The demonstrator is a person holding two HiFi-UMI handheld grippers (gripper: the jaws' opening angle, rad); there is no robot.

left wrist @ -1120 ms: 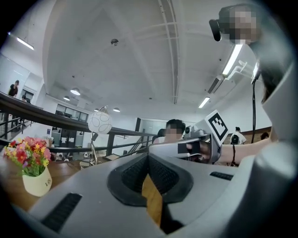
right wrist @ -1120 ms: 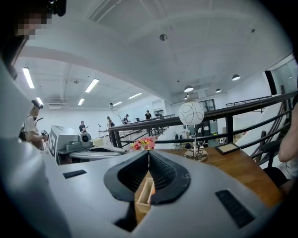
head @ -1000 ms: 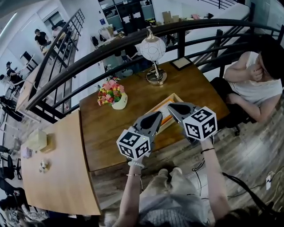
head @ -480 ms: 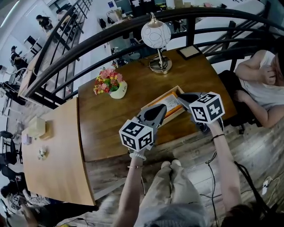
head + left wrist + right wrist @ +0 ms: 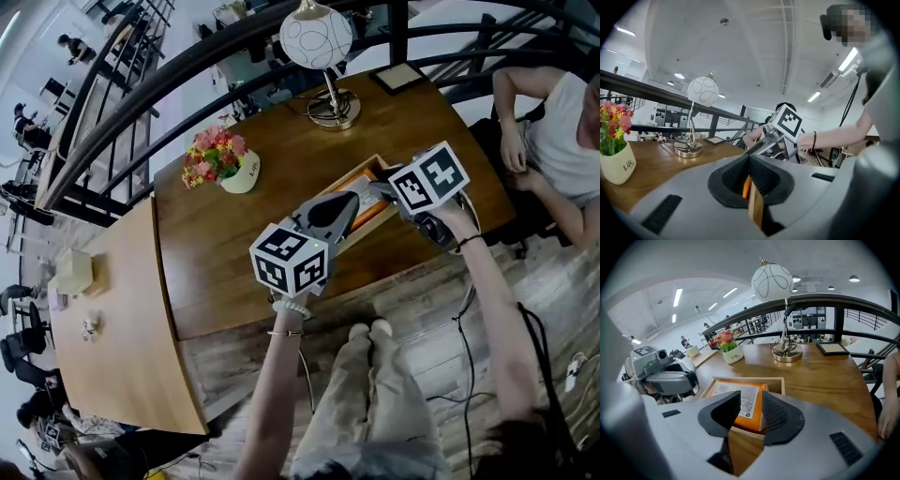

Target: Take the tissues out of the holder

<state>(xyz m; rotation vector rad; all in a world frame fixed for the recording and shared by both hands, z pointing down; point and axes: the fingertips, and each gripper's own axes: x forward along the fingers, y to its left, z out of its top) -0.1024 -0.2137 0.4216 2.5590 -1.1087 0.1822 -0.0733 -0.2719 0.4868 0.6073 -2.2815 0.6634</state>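
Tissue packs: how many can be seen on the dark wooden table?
1: the orange tissue pack lies in the wooden holder on the table. More may be hidden beneath it.

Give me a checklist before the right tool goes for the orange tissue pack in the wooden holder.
1. Right tool jaws apart: ok; they have just been opening, nothing pressed between them.
2. Right tool lined up on tissue pack: ok; its near end shows in the gap.
3. Pack lying flat in wooden holder: ok.
4. Left tool clear of holder: cannot tell; its jaws are together.
5. Lamp and flower pot away from holder: ok.
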